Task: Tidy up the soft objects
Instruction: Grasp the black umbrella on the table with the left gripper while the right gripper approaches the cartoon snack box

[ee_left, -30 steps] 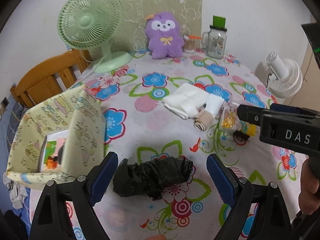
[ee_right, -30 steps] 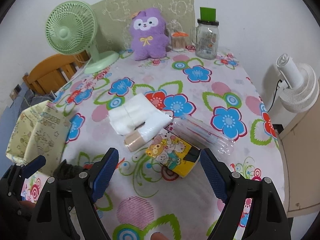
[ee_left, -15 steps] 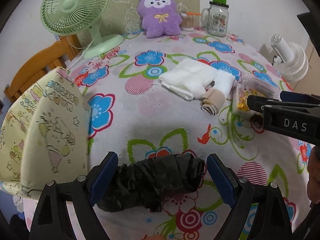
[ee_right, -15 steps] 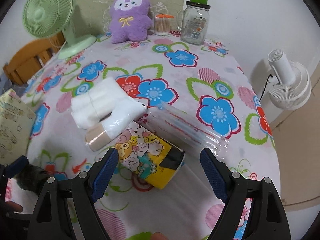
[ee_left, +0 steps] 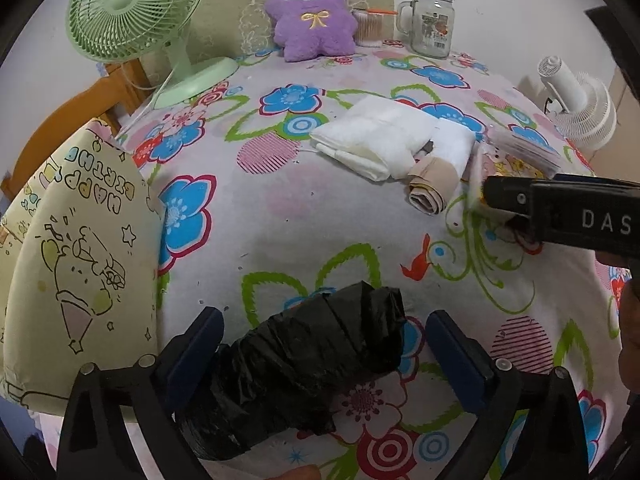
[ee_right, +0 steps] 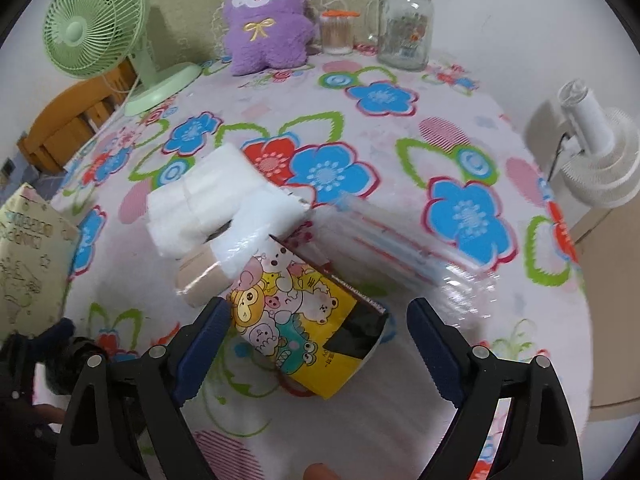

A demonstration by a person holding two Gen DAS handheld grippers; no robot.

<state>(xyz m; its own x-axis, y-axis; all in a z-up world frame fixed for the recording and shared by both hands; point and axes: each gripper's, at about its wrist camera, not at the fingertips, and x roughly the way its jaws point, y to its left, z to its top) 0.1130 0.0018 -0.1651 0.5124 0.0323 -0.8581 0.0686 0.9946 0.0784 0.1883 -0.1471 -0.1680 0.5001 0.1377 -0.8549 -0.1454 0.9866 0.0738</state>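
Grippers both spread wide, jaws just opened further, nothing pinched yet. Left gripper [ee_left: 324, 354] straddles black bag roll [ee_left: 308, 364] near front table edge; left pad looks close to or touching one end, right pad clear of the other. Right gripper [ee_right: 318, 336] straddles yellow cartoon pack [ee_right: 310, 320], pads clear on both sides. Probably approach before a double pick.

To do well: centre each bundle between pads before closing; squeeze roll at mid-length, slowly, since loose film likely slips and crushes. Grip pack across short width, avoid open dark end.

Around: white towels [ee_left: 380, 140] and beige roll [ee_left: 430, 192] touching pack's far side; clear sleeve [ee_right: 400, 240] just behind, may drag along. Yellow bin [ee_left: 80, 260] beside black roll, likely destination. Plush [ee_left: 316, 16], green fan [ee_left: 132, 16], jar [ee_left: 434, 20] well apart at back.
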